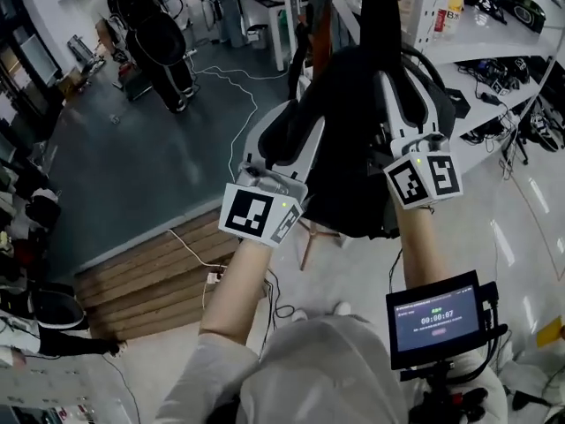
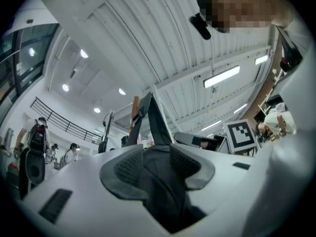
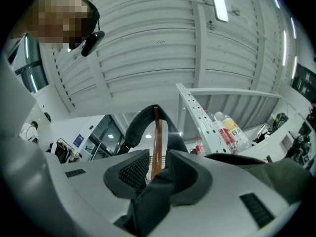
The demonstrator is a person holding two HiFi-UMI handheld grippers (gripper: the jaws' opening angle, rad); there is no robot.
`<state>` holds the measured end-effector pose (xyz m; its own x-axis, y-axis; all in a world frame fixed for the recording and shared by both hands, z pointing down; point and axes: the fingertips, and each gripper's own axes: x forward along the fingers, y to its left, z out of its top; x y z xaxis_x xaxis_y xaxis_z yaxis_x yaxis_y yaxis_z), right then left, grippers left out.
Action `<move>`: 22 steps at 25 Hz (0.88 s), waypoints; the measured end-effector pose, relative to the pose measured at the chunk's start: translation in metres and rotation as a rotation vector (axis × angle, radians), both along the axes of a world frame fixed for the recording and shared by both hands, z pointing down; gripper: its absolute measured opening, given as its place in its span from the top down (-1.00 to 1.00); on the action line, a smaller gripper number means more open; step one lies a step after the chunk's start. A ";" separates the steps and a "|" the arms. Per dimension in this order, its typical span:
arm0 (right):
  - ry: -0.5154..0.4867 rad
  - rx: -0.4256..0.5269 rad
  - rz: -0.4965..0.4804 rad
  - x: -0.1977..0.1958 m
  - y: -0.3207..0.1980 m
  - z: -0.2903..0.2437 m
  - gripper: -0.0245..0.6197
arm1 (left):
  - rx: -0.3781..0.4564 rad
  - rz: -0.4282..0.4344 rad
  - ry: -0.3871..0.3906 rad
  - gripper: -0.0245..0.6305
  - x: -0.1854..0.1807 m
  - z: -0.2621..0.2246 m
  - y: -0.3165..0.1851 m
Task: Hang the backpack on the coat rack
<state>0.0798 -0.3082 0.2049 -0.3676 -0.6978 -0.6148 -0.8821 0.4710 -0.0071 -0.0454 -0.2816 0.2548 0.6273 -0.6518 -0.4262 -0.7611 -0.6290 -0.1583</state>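
A black backpack (image 1: pixel 353 148) hangs from the top of a wooden coat rack pole (image 3: pixel 157 132), its straps running upward. My left gripper (image 1: pixel 293 120) is at the pack's left side. A dark strap (image 2: pixel 157 127) lies between its wide-spread jaws, so my left gripper (image 2: pixel 157 162) is open. My right gripper (image 1: pixel 408 82) is at the pack's right side. In the right gripper view a fold of black strap (image 3: pixel 148 201) lies loosely in the gap of my right gripper (image 3: pixel 158 169), also open, and the strap loop (image 3: pixel 140 125) curves over the pole.
A white shelf unit (image 1: pixel 494 34) with bottles (image 3: pixel 229 130) stands close on the right. A wooden platform (image 1: pixel 150 281) and floor cables (image 1: pixel 238 122) lie to the left. A person in dark clothes (image 1: pixel 159 42) stands far back left. A small screen (image 1: pixel 437 316) is near my right forearm.
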 end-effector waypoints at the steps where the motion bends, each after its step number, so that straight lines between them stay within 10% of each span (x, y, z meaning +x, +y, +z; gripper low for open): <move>1: -0.005 -0.014 -0.012 -0.001 0.002 0.007 0.59 | -0.019 0.012 0.009 0.45 0.000 0.009 0.003; 22: -0.016 -0.340 -0.104 0.003 0.036 0.178 0.59 | -0.326 0.095 0.072 0.45 0.027 0.153 0.034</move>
<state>0.0823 -0.2723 0.3828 -0.4401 -0.8228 -0.3597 -0.8280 0.5269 -0.1921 -0.0185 -0.2472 0.4081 0.6675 -0.7013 -0.2502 -0.6988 -0.7061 0.1148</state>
